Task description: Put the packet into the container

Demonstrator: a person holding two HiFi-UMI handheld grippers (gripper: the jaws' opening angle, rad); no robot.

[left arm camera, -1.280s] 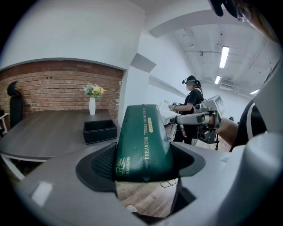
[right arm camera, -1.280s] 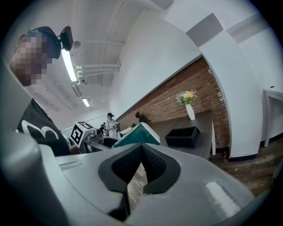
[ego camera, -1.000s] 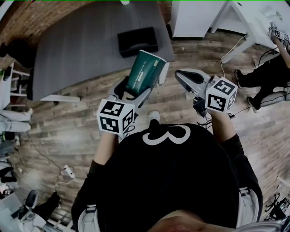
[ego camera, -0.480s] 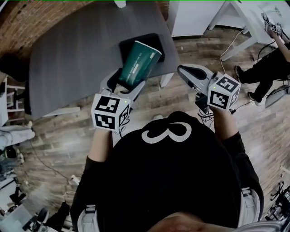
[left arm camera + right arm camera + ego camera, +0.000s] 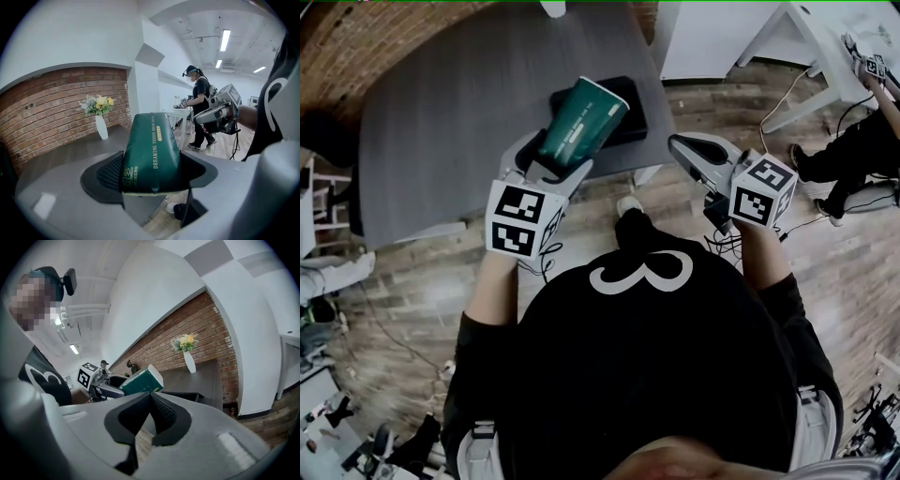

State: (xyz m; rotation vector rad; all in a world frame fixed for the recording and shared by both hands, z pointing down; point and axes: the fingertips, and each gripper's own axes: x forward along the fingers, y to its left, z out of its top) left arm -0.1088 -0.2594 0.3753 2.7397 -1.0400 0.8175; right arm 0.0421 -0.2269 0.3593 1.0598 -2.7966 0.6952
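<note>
A dark green packet (image 5: pixel 579 122) with gold print is clamped in my left gripper (image 5: pixel 546 161), tilted up and away over the near edge of the grey table (image 5: pixel 450 103). The same packet (image 5: pixel 151 152) fills the left gripper view between the jaws. Behind it on the table lies the black container (image 5: pixel 628 117), partly hidden by the packet. My right gripper (image 5: pixel 682 148) hangs over the wooden floor to the right of the table, jaws closed together with nothing between them. In the right gripper view I see the packet (image 5: pixel 140 380) and the container (image 5: pixel 187 395).
A white vase of flowers (image 5: pixel 99 117) stands at the table's far end by a brick wall (image 5: pixel 356 37). A white table (image 5: pixel 825 47) and a seated person (image 5: pixel 862 141) are at the right. Another person (image 5: pixel 199 105) stands beyond. Cables (image 5: pixel 778 103) lie on the floor.
My left gripper has carried the packet forward from over the floor to over the table's near edge, close to the black container. The right gripper has barely shifted.
</note>
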